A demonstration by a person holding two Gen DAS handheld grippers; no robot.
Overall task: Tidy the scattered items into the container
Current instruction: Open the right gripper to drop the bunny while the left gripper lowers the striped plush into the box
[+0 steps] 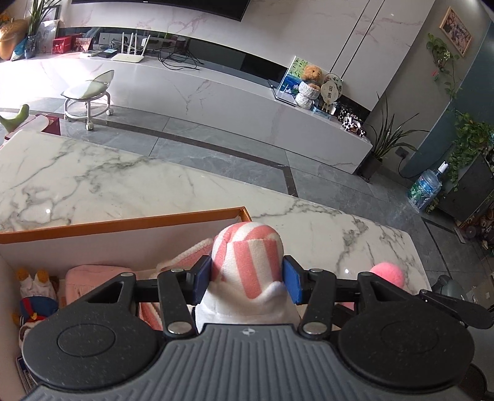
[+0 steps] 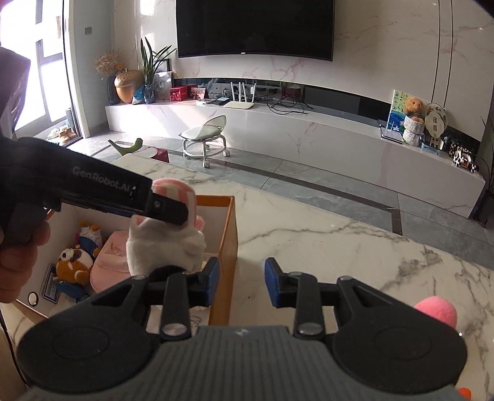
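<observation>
While the left gripper (image 1: pixel 248 274) tilts downward at the lower centre of its own view, its blue pads are clamped on the pink-and-white striped cap of a white plush toy (image 1: pixel 247 262), holding it over the right end of the orange-rimmed box (image 1: pixel 123 220). From the right wrist view, the same gripper reaches in from the left edge, a person's hand (image 2: pixel 18 262) wrapped round its handle at lower left. The right gripper (image 2: pixel 242 282) sits low in the frame, jaws apart with nothing between them, one finger over the box's corner. Inside the box lie a pink cloth item (image 2: pixel 108 262) and small stuffed animals (image 2: pixel 74 262). A pink pom-pom (image 2: pixel 437 310) rests on the marble table (image 2: pixel 339 234) at lower right. Beyond are grey floor tiles, a rolling stool (image 2: pixel 205 138) and a wall-mounted television (image 2: pixel 254 27).
</observation>
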